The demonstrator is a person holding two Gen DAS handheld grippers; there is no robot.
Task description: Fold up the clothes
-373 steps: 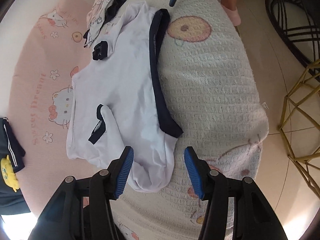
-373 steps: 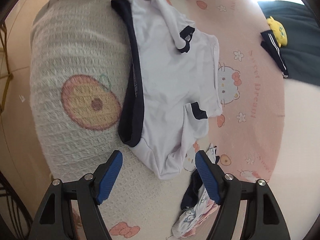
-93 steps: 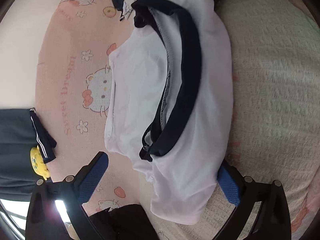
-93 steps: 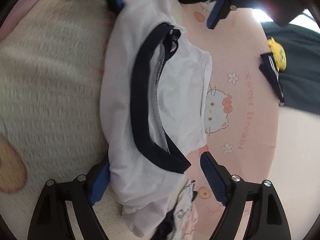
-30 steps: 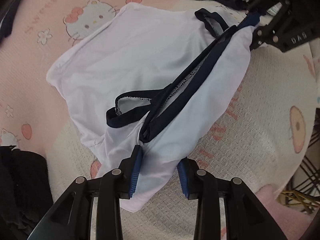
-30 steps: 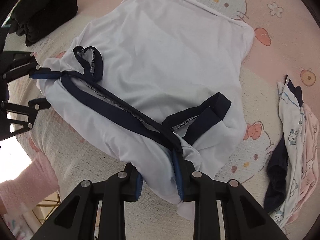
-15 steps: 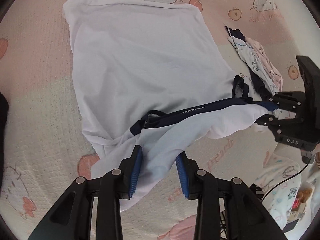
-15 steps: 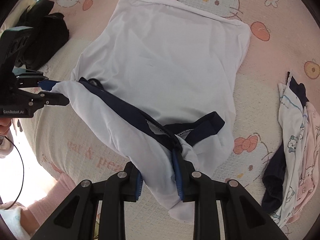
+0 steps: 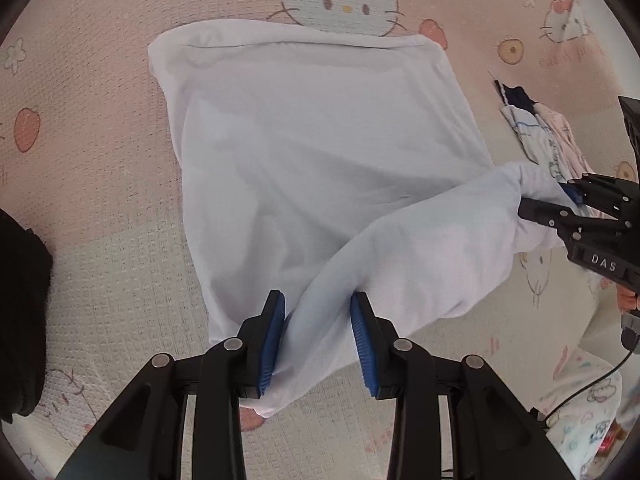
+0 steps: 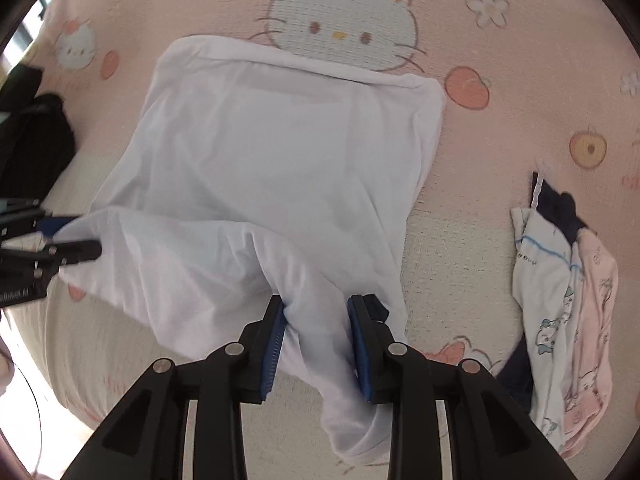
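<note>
A white shirt (image 9: 320, 140) lies spread on the bed, its far edge flat and square below a cartoon cat print. My left gripper (image 9: 318, 308) is shut on a bunched near corner of it. That gripper shows at the left edge of the right wrist view (image 10: 68, 236). My right gripper (image 10: 316, 308) holds the opposite near corner; its jaws are opening, with the cloth still filling the gap between the pads. It also reaches in from the right of the left wrist view (image 9: 560, 204). A raised fold of shirt hangs between the two grippers.
The pink and cream cartoon blanket (image 9: 100, 160) covers the bed. A black garment (image 9: 20, 312) (image 10: 36, 148) lies left of the shirt. A small pile of patterned clothes (image 9: 540, 136) (image 10: 560, 288) lies to its right. A person's pyjama leg (image 9: 592, 420) is at the lower right.
Both grippers have swung round with their shirt corners and the shirt now lies flatter. The navy trim that showed along the near edge is out of sight.
</note>
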